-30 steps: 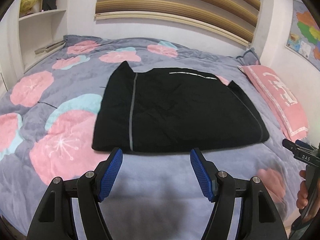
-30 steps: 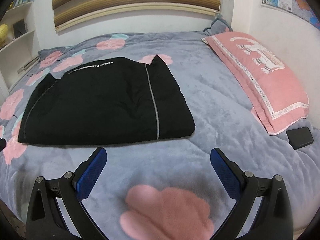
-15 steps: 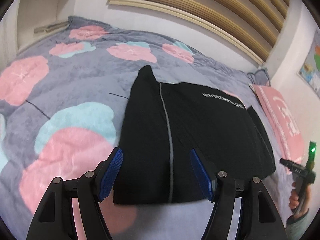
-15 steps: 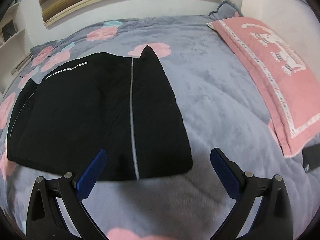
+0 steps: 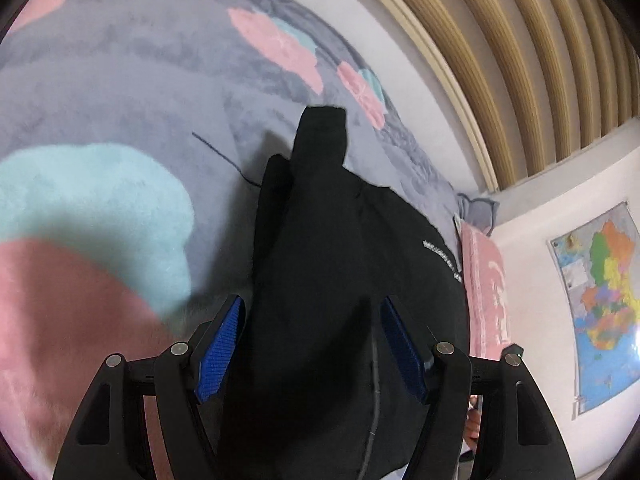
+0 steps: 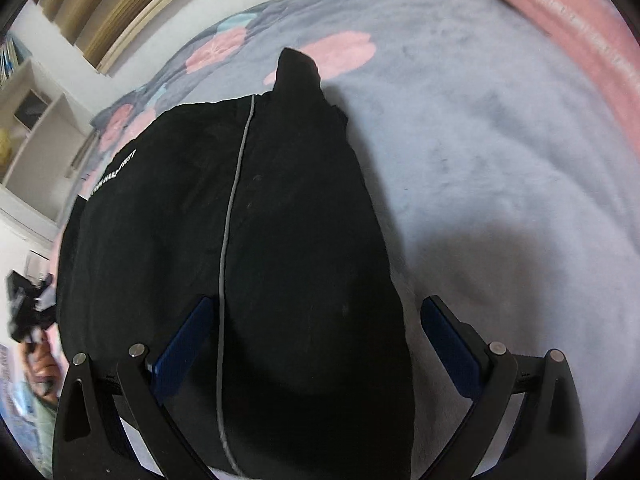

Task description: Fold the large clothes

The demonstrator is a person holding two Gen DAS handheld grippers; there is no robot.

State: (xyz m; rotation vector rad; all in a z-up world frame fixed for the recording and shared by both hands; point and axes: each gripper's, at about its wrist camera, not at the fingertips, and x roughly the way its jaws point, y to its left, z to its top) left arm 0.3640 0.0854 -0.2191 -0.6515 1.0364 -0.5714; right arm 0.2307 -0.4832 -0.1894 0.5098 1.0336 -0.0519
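A folded black garment [image 5: 340, 280] lies flat on a bed covered by a grey blanket [image 5: 120, 92] with pink and teal flowers. The left claw [image 5: 310, 350] hangs low over one end of the garment, fingers spread wide apart, gripping nothing. The right claw [image 6: 320, 352] hangs over the other end, also wide apart, a thin grey stripe [image 6: 234, 200] running between its fingers. The garment's near edge is hidden behind both claws. White lettering [image 6: 114, 174] on the fabric is too blurred to read. A pink pillow [image 5: 486, 288] lies beside the garment, partly cut off
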